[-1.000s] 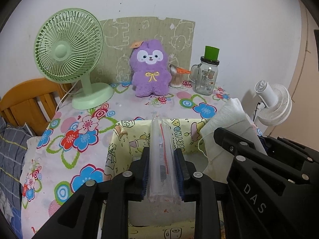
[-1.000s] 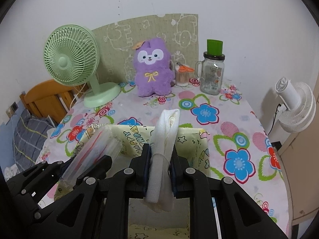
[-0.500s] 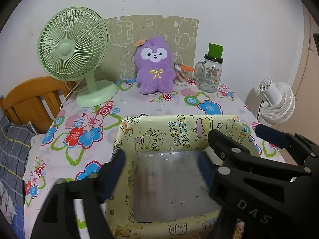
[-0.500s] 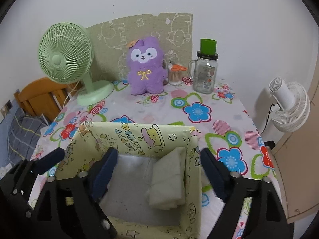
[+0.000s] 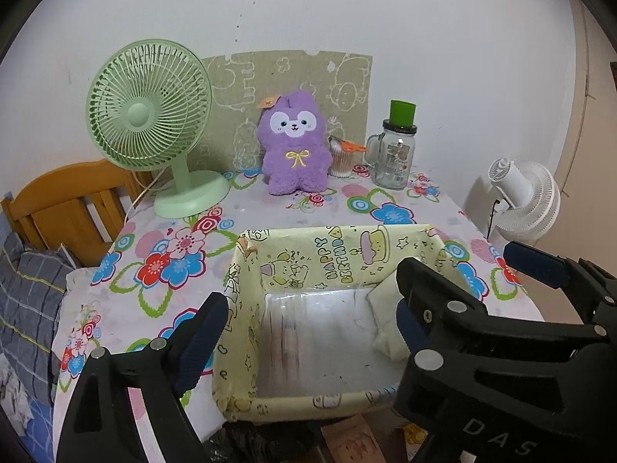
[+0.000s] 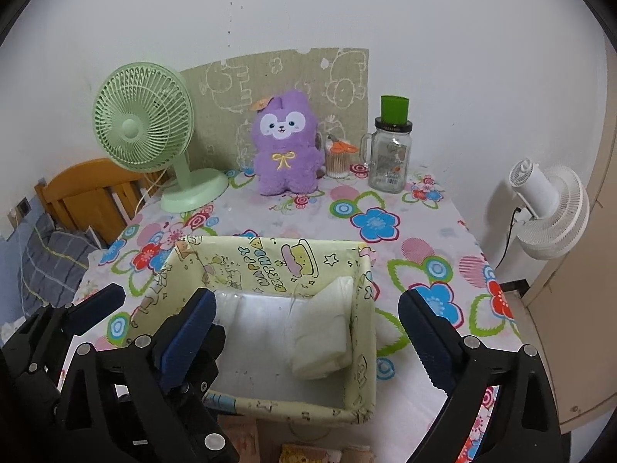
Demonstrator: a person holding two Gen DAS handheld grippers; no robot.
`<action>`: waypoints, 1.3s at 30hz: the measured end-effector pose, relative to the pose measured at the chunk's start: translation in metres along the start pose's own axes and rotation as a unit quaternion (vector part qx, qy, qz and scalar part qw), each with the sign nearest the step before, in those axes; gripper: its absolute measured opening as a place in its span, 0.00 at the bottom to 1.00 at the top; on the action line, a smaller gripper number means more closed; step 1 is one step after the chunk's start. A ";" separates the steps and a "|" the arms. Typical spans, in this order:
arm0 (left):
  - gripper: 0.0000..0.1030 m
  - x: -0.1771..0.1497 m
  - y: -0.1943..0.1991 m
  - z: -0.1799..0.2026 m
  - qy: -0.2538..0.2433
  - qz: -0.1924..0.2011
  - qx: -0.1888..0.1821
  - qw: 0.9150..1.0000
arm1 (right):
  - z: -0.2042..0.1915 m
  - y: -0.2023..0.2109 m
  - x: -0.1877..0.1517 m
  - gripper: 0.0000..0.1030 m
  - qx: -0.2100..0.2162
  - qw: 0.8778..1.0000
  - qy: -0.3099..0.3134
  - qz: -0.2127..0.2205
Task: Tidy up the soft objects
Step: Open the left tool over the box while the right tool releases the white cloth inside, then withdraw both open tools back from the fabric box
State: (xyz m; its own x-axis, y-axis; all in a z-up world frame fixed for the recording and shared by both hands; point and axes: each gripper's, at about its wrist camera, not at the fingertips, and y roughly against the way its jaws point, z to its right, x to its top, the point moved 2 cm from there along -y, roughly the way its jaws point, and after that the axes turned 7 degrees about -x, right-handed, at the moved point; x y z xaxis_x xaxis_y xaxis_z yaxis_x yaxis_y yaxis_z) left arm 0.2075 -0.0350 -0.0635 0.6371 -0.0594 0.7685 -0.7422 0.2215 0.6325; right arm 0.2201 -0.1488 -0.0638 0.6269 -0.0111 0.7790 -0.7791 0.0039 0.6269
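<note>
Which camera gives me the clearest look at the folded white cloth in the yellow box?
The right wrist view: the folded white cloth lies unobstructed against the right wall of the yellow box. In the left wrist view, the right gripper's black frame hides most of the cloth, leaving only one pale corner showing.

A pale yellow box [image 6: 364, 332] carries cartoon drawings and "HAPPY BIRTHDAY" lettering. Inside lie a white folded cloth [image 6: 324, 332] and a clear plastic bag [image 5: 308, 332] with a red streak. The bench cloth [image 6: 424, 239] is white with blue, red and pink flowers and green loops. The plush toy [image 6: 285, 146] is purple with a yellow bow. The desk fan [image 6: 150, 131] is mint green. The tongs [image 6: 304, 343] are black with blue pads [image 6: 185, 339].
</note>
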 end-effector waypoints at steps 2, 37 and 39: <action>0.88 0.000 0.006 0.003 -0.001 0.003 -0.001 1.000 | 0.001 0.006 -0.001 0.95 -0.002 1.000 0.000 0.005; 1.00 -0.024 0.078 0.021 -0.004 0.050 0.002 0.999 | 0.001 0.086 -0.030 0.99 0.005 0.999 -0.006 0.051; 1.00 -0.025 0.081 0.022 -0.002 0.051 0.001 0.999 | 0.002 0.089 -0.032 0.99 0.006 0.999 -0.005 0.053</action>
State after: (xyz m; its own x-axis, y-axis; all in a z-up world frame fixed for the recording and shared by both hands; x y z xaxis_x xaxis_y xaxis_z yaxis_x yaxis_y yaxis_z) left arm 0.1270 -0.0368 -0.0297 0.5564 -0.0410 0.8299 -0.8043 0.2242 0.5503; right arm 0.1304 -0.1497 -0.0327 0.5410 -0.0219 0.8408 -0.8410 -0.0058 0.5410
